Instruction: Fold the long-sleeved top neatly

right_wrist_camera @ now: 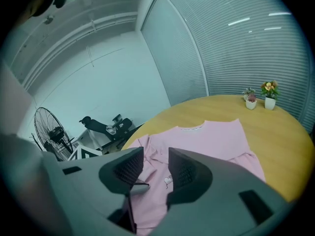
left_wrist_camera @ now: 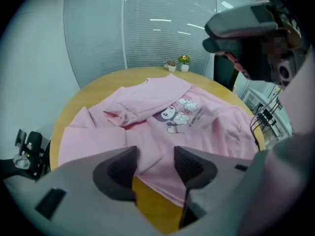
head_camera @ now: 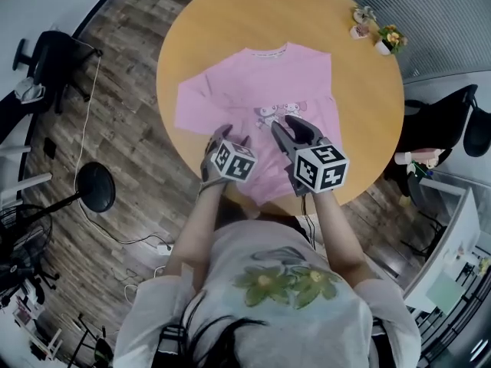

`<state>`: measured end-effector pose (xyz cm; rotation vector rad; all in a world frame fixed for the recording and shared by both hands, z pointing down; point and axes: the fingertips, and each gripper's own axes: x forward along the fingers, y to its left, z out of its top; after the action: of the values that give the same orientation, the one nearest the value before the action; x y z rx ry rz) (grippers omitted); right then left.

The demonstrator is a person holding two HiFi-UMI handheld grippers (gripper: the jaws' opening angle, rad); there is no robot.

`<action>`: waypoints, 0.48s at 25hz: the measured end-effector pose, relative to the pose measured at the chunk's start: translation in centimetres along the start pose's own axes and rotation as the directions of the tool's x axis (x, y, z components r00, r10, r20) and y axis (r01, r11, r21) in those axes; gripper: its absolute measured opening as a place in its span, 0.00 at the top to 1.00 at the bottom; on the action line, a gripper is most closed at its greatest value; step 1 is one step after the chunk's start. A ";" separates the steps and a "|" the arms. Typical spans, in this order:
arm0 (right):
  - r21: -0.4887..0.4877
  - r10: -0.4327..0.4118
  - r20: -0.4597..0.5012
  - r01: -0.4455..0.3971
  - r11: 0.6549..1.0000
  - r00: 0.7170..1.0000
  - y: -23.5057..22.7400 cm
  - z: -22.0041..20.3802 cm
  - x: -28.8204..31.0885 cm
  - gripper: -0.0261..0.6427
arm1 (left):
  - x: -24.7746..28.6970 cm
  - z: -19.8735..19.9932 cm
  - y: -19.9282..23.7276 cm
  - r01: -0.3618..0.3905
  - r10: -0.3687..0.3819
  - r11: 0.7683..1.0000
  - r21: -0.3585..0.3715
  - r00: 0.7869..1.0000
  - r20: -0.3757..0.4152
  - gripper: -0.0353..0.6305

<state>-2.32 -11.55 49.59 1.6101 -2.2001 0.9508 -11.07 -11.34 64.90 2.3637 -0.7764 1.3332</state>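
A pink long-sleeved top (head_camera: 261, 83) lies flat on the round wooden table (head_camera: 230, 14), neck away from me, its left sleeve folded across the body and a cartoon print near the hem. My left gripper (head_camera: 234, 138) hovers over the near hem, open, with pink cloth (left_wrist_camera: 197, 127) and bare wood showing between its fingers. My right gripper (head_camera: 288, 125) hangs beside it over the print, open as well with nothing between its pads. In the right gripper view the top (right_wrist_camera: 216, 139) spreads beyond the right gripper (right_wrist_camera: 156, 168). In the left gripper view, the left gripper (left_wrist_camera: 155, 163) is just above the hem.
Small potted plants (head_camera: 387, 38) stand at the table's far right edge, also the potted plants (right_wrist_camera: 268, 95). A floor fan (head_camera: 96, 186) and a black chair (head_camera: 54, 56) are to the left, another chair (head_camera: 453, 121) and a desk to the right.
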 end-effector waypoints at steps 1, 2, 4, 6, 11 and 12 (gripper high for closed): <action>0.002 0.000 0.000 0.000 1.000 1.000 -0.1 -0.1 -0.1 0.73 | 0.3 -0.1 0.1 -0.006 0.006 1.000 -0.007 1.000 -0.005 0.59; 0.005 -0.001 -0.001 0.001 1.000 1.000 -0.1 -0.1 -0.2 0.73 | 0.5 -0.2 0.2 -0.011 0.011 1.000 -0.018 1.000 -0.007 0.60; 0.008 -0.003 -0.002 0.003 1.000 1.000 -0.2 -0.3 -0.3 0.73 | 0.8 -0.3 0.4 -0.023 0.023 0.999 -0.044 1.000 -0.006 0.61; 0.010 -0.003 -0.003 0.003 1.000 1.000 -0.3 -0.4 -0.4 0.73 | 0.9 -0.3 0.8 -0.040 0.040 0.997 -0.067 0.999 -0.001 0.65; 0.015 -0.002 -0.006 0.002 1.000 1.000 -0.5 -0.6 -0.8 0.73 | 0.7 -0.4 2.0 -0.056 0.058 0.991 -0.124 0.998 0.013 0.82; 0.016 -0.003 -0.006 0.003 1.000 1.000 -0.5 -0.6 -0.9 0.73 | 0.6 -0.4 2.1 -0.048 0.051 0.989 -0.138 0.999 0.018 0.85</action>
<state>-1.62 -10.63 49.75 1.6157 -2.1909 0.9732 -12.35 -13.04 65.66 2.2684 -0.9089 1.2336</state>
